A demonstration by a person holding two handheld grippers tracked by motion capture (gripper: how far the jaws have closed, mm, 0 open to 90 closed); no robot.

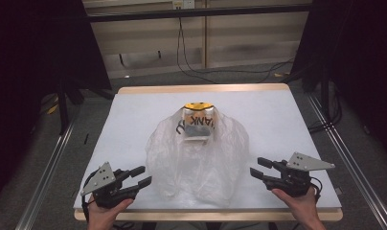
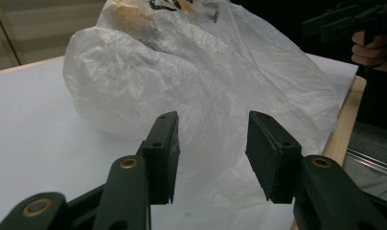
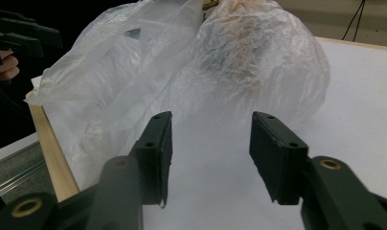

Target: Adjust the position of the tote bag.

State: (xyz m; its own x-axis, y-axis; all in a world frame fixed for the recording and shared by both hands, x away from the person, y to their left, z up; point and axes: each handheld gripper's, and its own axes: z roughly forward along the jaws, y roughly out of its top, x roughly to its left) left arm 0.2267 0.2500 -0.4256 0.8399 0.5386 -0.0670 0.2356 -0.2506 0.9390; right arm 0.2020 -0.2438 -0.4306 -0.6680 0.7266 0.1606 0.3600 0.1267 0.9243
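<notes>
A crumpled, translucent white plastic bag [image 1: 196,155] lies in the middle of the white table [image 1: 278,120]; a yellow patch and black lettering show at its far end. The bag [image 2: 206,81] spreads just beyond my left jaws, and the same bag [image 3: 220,72] bulges ahead of my right jaws. My left gripper [image 1: 140,176] sits near the front left, pointing at the bag's near left edge. My right gripper [image 1: 257,167] sits near the front right, pointing at the bag's right side. Both stand partly open, jaws apart with nothing between the pads [image 2: 165,153].
The table's wooden front edge [image 1: 206,214] runs just under both hands. Metal rails [image 1: 48,167] flank the table on the floor, and cables [image 1: 191,67] trail behind it. Bare white surface lies left and right of the bag.
</notes>
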